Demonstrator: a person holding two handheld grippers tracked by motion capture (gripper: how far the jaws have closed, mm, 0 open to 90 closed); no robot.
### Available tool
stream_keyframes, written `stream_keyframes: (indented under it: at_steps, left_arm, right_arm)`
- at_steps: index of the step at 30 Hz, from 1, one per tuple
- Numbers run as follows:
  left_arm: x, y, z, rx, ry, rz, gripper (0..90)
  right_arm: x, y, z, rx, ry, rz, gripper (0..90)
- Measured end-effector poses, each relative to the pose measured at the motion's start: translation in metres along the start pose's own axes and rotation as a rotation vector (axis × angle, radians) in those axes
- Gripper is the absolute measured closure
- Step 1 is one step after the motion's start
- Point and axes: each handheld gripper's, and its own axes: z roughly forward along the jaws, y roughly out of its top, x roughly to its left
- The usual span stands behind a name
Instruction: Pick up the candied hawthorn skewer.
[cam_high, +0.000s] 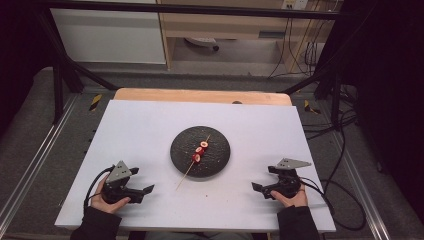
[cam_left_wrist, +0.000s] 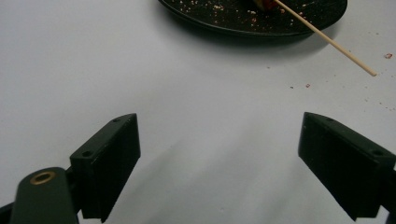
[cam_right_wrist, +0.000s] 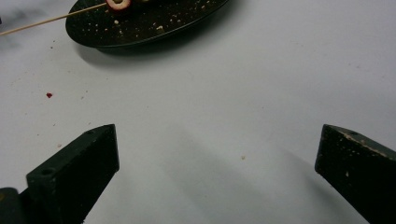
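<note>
A black round plate (cam_high: 217, 142) lies at the middle of the white table (cam_high: 140, 130). Across it rests a thin wooden skewer (cam_high: 186, 174) threaded with three red fruit slices (cam_high: 199, 150); its bare end sticks out over the plate's near left rim. My left gripper (cam_high: 141, 181) rests on the table at the near left, held by a hand, jaws wide apart and empty. In the left gripper view the skewer (cam_left_wrist: 336, 45) and plate (cam_left_wrist: 219, 21) lie ahead. My right gripper (cam_high: 263, 179) rests at the near right, open and empty, with the plate (cam_right_wrist: 140, 32) and a fruit slice (cam_right_wrist: 117, 3) ahead.
Small crumbs and a red speck (cam_right_wrist: 49, 95) dot the table near the plate. A wooden edge (cam_high: 200, 95) runs along the table's far side. Black frame bars and cables (cam_high: 340, 145) stand around the table.
</note>
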Motion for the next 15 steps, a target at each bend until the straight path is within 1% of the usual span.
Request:
stream_keyframes:
  at_steps: [9,11,15]
  left_arm:
    - [-0.0012,0.0032,-0.0002,-0.002,-0.010,-0.008,12.6]
    - [-0.0021,0.0051,-0.0002,-0.004,-0.011,0.000,12.6]
    - [-0.0043,0.0084,0.0003,-0.009,-0.019,0.002,12.5]
  right_arm:
    - [0.0010,-0.0011,0.0017,0.015,0.005,0.001,0.7]
    - [0.0009,-0.0010,0.0014,0.015,0.003,0.001,0.7]
    - [0.0009,-0.0005,0.0003,0.011,0.003,0.001,0.8]
